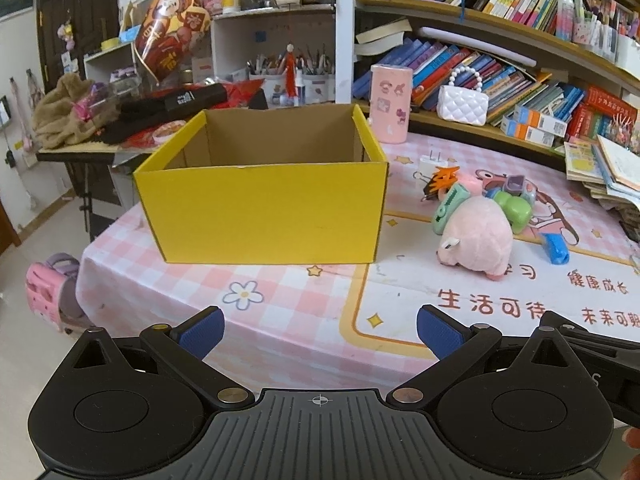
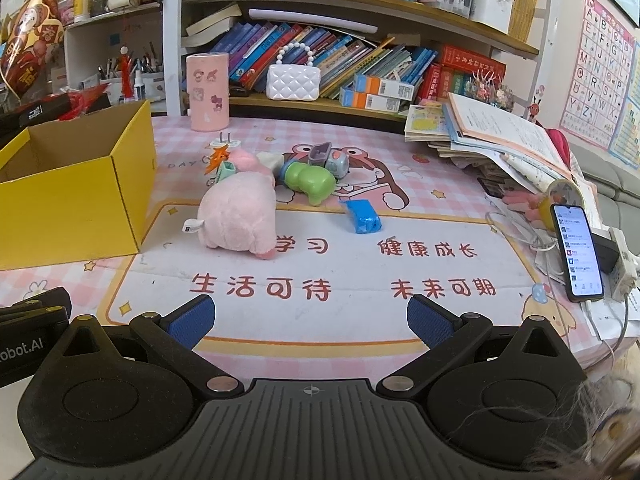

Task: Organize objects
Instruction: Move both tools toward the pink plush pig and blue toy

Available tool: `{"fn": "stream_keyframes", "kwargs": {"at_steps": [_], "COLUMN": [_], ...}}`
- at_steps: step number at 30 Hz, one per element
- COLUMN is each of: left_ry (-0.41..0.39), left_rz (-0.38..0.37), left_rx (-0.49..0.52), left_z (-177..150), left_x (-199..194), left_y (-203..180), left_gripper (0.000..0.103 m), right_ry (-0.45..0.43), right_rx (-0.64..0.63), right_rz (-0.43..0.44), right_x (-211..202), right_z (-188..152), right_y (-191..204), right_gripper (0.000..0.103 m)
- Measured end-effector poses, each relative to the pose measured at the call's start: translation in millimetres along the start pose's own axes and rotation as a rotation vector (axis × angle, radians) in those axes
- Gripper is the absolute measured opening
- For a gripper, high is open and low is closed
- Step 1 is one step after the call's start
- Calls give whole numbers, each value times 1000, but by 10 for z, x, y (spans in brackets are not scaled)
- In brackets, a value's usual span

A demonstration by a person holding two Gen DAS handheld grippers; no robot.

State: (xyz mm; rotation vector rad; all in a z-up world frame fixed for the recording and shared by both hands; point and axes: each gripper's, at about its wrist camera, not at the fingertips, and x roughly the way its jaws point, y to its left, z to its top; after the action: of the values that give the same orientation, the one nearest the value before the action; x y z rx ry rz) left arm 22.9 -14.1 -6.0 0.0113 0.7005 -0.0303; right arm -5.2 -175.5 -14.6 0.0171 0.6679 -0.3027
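Observation:
An open yellow cardboard box (image 1: 264, 212) stands on the pink checked table; what shows of its inside is bare; it also shows at the left of the right wrist view (image 2: 76, 200). To its right lie a pink plush pig (image 1: 478, 238) (image 2: 240, 214), a green toy (image 1: 514, 206) (image 2: 310, 182), a blue packet (image 1: 555, 249) (image 2: 363, 216), a white plug (image 1: 432, 162) (image 2: 225, 142) and an orange clip (image 1: 440, 178) (image 2: 218, 157). My left gripper (image 1: 320, 332) is open and empty, in front of the box. My right gripper (image 2: 311, 320) is open and empty, in front of the toys.
A pink cylinder holder (image 1: 390, 104) (image 2: 208, 92) and a white handbag (image 2: 294, 80) stand at the back by the bookshelves. A pile of books (image 2: 492, 132) and a lit phone (image 2: 576, 252) with cables lie at the table's right edge.

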Motion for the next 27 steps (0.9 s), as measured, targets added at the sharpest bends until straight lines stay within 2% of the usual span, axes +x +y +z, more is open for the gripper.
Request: {"fn": "stream_keyframes", "kwargs": {"at_steps": [13, 18, 23, 27], "left_ry": [23, 28, 29, 27], "left_rz": [1, -24, -57, -83], "left_rx": [-32, -75, -117, -118], "left_z": [148, 226, 301, 372], "left_x": [228, 340, 455, 537], "left_y": [-298, -424, -582, -746], "left_gripper": [103, 103, 103, 103], "right_ry": [6, -69, 6, 55], "right_rx": [-9, 7, 23, -24], "right_rz": [25, 58, 101, 112], "right_x": [266, 395, 636, 842], "right_z": [196, 237, 414, 487], "right_y": [-262, -420, -598, -666], "right_gripper": [103, 103, 103, 103]}}
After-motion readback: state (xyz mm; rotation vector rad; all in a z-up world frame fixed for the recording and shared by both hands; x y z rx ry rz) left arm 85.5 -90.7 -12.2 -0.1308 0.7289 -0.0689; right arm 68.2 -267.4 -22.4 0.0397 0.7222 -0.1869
